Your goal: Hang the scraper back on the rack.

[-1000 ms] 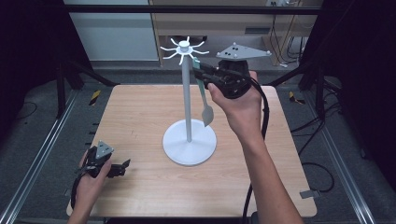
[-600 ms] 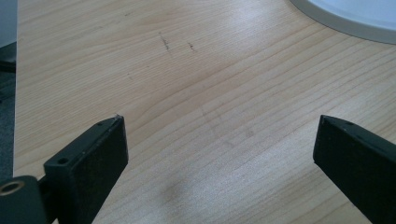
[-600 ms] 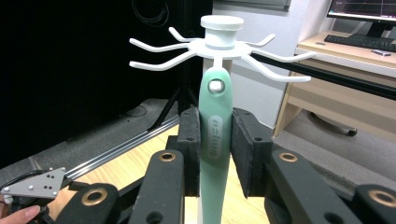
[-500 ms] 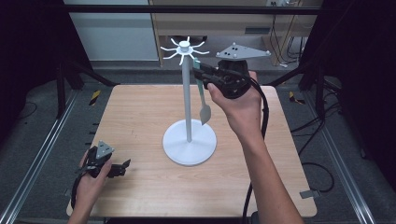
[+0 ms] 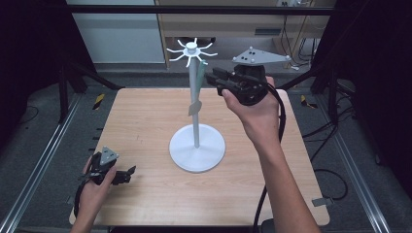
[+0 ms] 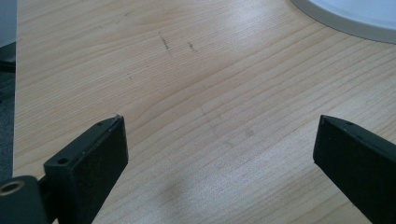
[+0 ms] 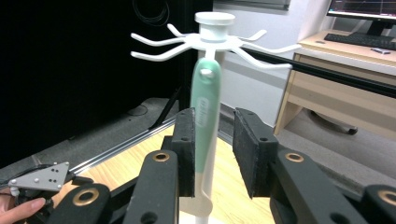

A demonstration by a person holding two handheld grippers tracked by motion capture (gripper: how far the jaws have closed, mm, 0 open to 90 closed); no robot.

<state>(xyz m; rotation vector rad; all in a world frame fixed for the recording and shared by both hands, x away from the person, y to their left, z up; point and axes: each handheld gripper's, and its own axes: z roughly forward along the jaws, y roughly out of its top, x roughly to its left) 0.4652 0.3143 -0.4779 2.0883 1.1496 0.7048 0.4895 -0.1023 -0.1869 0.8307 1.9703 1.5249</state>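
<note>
A white hook stand [image 5: 196,127] rises from a round base at the table's middle. A green-handled utensil [image 5: 199,80] hangs by its handle hole from one hook, its pale head beside the pole. My right gripper [image 5: 214,78] is held level at hook height, just right of the handle. In the right gripper view the utensil [image 7: 205,102] stands between the jaws of the right gripper [image 7: 214,114]; the jaws have just been opening, with a gap on one side. My left gripper [image 5: 127,174] rests open on the table at the near left, nothing between its jaws [image 6: 219,144].
The wooden table [image 5: 145,116] has black metal rails along both sides. The stand's white base [image 6: 355,18] lies ahead of the left gripper. A desk and cables stand behind the table. The stand's other hooks [image 7: 159,44] are bare.
The utensil's lower end has swung left toward the pole and it now hangs from the hook. The right jaws have parted slightly. The left gripper has stayed put.
</note>
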